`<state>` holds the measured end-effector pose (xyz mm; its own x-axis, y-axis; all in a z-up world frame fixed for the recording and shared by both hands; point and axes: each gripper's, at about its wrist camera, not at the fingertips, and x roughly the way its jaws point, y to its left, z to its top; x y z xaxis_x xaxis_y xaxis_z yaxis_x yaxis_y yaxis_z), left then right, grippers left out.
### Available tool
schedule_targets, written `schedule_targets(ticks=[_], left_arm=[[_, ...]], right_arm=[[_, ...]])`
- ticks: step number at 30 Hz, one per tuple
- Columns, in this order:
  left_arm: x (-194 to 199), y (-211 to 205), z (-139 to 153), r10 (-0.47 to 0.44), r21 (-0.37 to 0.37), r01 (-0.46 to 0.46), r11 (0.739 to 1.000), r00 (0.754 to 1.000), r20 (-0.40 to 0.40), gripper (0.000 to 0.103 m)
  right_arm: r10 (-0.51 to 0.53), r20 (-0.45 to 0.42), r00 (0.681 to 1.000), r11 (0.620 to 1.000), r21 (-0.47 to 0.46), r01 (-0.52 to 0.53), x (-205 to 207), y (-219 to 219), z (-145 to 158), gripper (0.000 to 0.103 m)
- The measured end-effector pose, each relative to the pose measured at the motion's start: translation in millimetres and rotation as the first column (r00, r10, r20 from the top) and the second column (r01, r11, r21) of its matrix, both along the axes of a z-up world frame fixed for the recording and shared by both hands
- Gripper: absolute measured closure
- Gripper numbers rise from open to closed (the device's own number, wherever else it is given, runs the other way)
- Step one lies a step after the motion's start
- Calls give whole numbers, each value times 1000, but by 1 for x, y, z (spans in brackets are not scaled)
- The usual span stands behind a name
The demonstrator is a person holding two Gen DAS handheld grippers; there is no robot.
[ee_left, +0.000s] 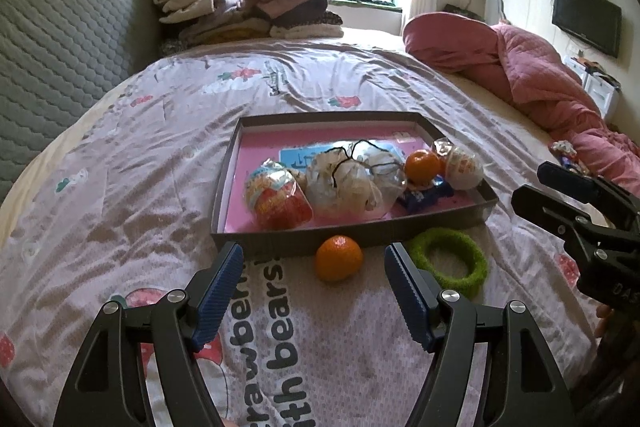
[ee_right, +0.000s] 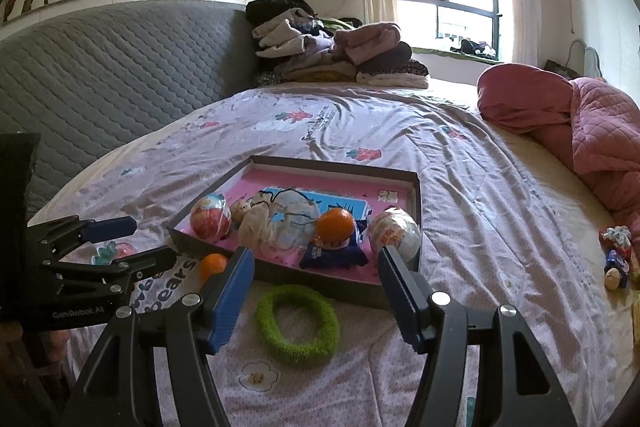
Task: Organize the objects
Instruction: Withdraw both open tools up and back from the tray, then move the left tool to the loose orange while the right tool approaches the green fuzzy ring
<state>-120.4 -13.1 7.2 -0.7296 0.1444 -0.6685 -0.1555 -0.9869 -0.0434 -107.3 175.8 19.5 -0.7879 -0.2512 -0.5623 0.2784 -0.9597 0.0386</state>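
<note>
While both claws hung over the near edge of the bed [ee_left: 120,155], nothing was gripped in either. The left claw [ee_left: 314,259] stood released, its blue pads spread wide, with a loose orange [ee_left: 339,257] lying on the bedspread just ahead and roughly between the fingertips, close to the front wall of the tray [ee_left: 320,235]; that alignment suggested the orange was its intended pick. The right claw [ee_right: 316,261] was likewise released and empty, its pads framing a green ring [ee_right: 298,325] that lay flat on the bedspread just in front of the tray [ee_right: 320,277]; I judged the ring to be its target. Both items sat outside the tray, so the sorting was judged incomplete. The tray, a shallow dark-walled box with a pink floor, rested on the bed and already held several things crowded toward its near side: a red-and-white wrapped egg [ee_left: 276,199] at the left, a clear bag [ee_left: 352,183] with a black drawstring in the middle, a second orange [ee_left: 422,166] resting on a blue packet [ee_left: 428,197], and another wrapped egg [ee_left: 462,167] at the right corner. A blue card [ee_left: 296,157] lay flat beneath them. Room remained at the far side of the tray. More small wrapped items [ee_right: 618,259] lay well apart to the right on the bed, near a pink quilt [ee_right: 600,131]. Folded clothes [ee_left: 240,7] were stacked at the far end.
</note>
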Motion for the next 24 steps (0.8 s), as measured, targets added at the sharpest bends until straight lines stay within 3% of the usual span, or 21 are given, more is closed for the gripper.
schedule_targets(ticks=[24], left_arm=[[15, 10, -26, -35, -23, 37, 999, 996, 81, 28]], right_arm=[[37, 95, 995, 999, 20, -39, 14, -10, -33, 39]])
